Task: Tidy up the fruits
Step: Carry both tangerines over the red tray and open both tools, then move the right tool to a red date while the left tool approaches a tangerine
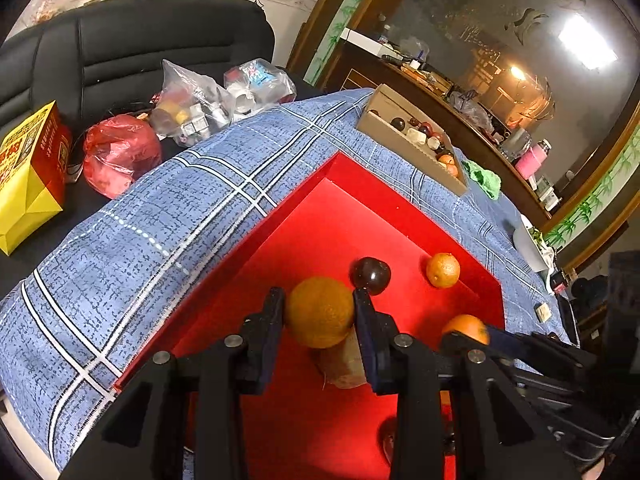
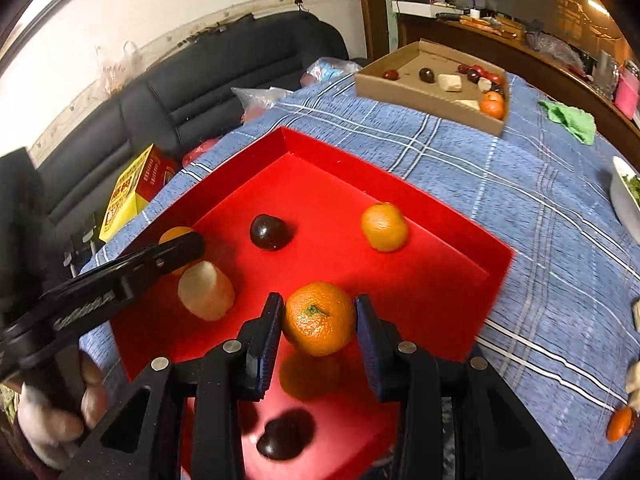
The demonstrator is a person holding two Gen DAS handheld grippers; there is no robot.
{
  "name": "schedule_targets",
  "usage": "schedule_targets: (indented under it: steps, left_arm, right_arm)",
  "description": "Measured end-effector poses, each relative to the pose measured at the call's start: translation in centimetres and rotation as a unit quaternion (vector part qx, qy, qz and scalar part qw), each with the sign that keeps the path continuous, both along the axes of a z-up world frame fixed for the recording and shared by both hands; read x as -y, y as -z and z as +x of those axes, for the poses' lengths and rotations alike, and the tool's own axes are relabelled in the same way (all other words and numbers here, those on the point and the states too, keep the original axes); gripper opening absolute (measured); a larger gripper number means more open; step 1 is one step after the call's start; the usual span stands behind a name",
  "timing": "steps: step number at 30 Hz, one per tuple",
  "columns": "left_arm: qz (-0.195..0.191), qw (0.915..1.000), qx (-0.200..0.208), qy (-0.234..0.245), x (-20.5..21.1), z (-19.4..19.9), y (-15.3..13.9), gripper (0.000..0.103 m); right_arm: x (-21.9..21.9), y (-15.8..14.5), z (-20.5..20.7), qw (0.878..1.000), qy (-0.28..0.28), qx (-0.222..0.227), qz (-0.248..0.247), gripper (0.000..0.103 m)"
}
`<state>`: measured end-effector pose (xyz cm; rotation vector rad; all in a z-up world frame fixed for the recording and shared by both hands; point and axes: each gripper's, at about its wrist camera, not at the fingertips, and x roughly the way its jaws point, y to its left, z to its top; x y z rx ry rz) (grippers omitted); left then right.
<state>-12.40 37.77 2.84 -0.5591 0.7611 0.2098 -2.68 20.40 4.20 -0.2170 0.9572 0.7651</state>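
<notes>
My left gripper (image 1: 319,306) is shut on a dull orange (image 1: 319,312), held over the red tray (image 1: 380,192). A beige peeled chunk (image 1: 344,364) lies on the tray floor just beneath it. Beyond lie a dark plum (image 1: 370,276) and a tangerine (image 1: 443,270). My right gripper (image 2: 319,316) is shut on a bright tangerine (image 2: 319,318) above the tray (image 2: 360,172). To its left, one finger (image 2: 176,252) of the left gripper covers most of the orange (image 2: 174,234). The right wrist view also has the chunk (image 2: 206,290), the plum (image 2: 269,232), the resting tangerine (image 2: 384,226) and a second dark plum (image 2: 284,434).
A cardboard box (image 2: 424,92) with several fruits stands at the far side of the blue checked cloth (image 2: 520,208). A green rag (image 2: 570,118), a white dish (image 2: 624,200) and a loose tangerine (image 2: 619,424) lie to the right. Bags crowd the black sofa (image 1: 120,52).
</notes>
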Motion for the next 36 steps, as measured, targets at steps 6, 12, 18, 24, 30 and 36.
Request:
schedule_targets:
  steps: [6,12,18,24,30,36]
  left_arm:
    - [-0.002,0.9999,0.010,0.003,0.2,-0.2,-0.5,0.043]
    - [-0.009,0.9994,0.035,-0.003,0.3,-1.1,-2.1,0.058]
    - [0.002,0.9977,0.068,0.001,1.7,-2.0,-4.2,0.083]
    - [-0.015,0.9962,0.063,0.059,5.3,-1.4,-4.9,0.084]
    - [-0.007,0.9945,0.043,0.095,9.0,-0.7,-5.1,0.084]
    - [0.009,0.9919,0.043,0.120,12.4,-0.6,-5.8,0.084]
  right_arm:
    - [-1.3,1.1,0.8,1.000,-0.004,-0.014,-0.007,0.041]
    - [-0.8,0.4,0.5,1.000,0.001,-0.009,0.009,0.048]
    - [1.3,-1.5,-0.1,0.999,0.013,0.005,0.039,0.053]
    - [5.1,-2.7,-1.3,0.997,0.038,0.020,0.063,0.058]
    - [10.5,-2.4,-1.6,0.994,0.076,0.019,0.076,0.060]
    - [17.9,-2.3,-1.7,0.988,0.129,0.028,0.081,0.060]
